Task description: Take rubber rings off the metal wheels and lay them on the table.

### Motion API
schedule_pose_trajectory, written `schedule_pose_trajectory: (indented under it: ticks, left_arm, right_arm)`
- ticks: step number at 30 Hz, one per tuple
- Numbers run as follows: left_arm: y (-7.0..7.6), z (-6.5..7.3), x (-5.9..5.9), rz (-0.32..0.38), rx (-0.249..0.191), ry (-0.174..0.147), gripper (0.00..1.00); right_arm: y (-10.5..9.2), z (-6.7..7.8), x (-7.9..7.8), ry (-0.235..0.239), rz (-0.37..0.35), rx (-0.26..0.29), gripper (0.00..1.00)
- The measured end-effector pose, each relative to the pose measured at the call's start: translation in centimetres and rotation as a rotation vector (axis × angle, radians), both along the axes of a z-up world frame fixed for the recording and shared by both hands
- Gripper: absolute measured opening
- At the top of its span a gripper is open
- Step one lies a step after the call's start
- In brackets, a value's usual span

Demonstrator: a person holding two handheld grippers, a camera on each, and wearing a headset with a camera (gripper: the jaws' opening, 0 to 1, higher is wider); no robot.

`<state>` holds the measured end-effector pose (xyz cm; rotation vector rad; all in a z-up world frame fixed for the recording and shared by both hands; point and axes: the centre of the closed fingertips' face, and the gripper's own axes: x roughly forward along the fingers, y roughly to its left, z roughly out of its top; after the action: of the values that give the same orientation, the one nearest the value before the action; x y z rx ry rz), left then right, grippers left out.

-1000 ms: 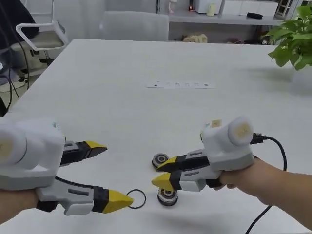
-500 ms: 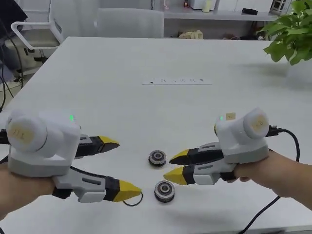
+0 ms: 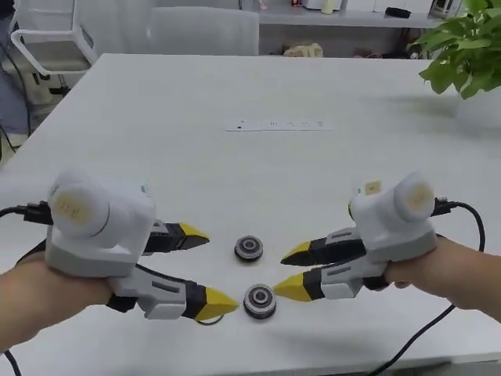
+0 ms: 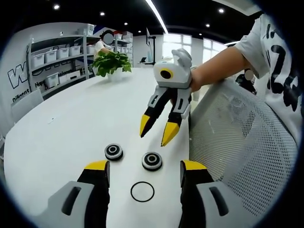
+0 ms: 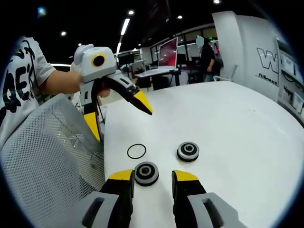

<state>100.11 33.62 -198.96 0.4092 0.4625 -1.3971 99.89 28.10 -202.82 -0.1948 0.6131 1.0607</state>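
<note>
So both tools are hanging open and gripping nothing: left gripper (image 3: 218, 269) spread wide at lower left, right gripper (image 3: 282, 272) parted at lower right. Two metal wheels (image 3: 249, 248) (image 3: 260, 301) are sitting between the tips. One rubber ring (image 4: 142, 191) is lying loose on the table (image 3: 235, 172), bottom centre of the left gripper view. Wall lettering (image 5: 268, 59) is showing a big "W"; the smaller text is too blurry to read.

Three cameras, one shared patch of tabletop (image 3: 156, 117)

The head view looks forward and down from above. The left gripper view sits low and close, facing along the left tool (image 4: 145, 166) toward the right tool (image 4: 155, 137). The right gripper view faces back the opposite way. All three share the nearer wheel (image 3: 259, 301) and the farther wheel (image 3: 249, 248); both gripper views share the rubber ring (image 4: 131, 192).
</note>
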Motion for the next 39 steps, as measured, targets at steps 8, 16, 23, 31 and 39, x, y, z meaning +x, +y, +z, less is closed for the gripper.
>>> schedule_pose_trajectory:
  ticks: [8,16,23,31,39]
  left_arm:
    - [-0.7,-0.9,-0.1,-0.025,0.021,0.016,0.53]
    - [-1.5,-1.9,-0.2,-0.052,0.041,0.035,0.47]
    - [-2.1,-2.7,-0.4,-0.071,0.058,0.05,0.42]
    - [-3.1,-3.6,-0.6,-0.088,0.073,0.067,0.34]
    - [-3.8,-4.6,-1.1,-0.111,0.095,0.074,0.29]
  right_arm:
    - [0.3,-1.3,-0.8,0.013,0.041,-0.043,0.28]
    - [0.5,-2.2,-1.0,0.019,0.066,-0.073,0.26]
    - [0.5,-2.9,-1.2,0.021,0.075,-0.093,0.23]
    - [0.7,-3.4,-1.2,0.022,0.084,-0.104,0.2]
    - [0.8,-3.9,-1.4,0.03,0.089,-0.111,0.16]
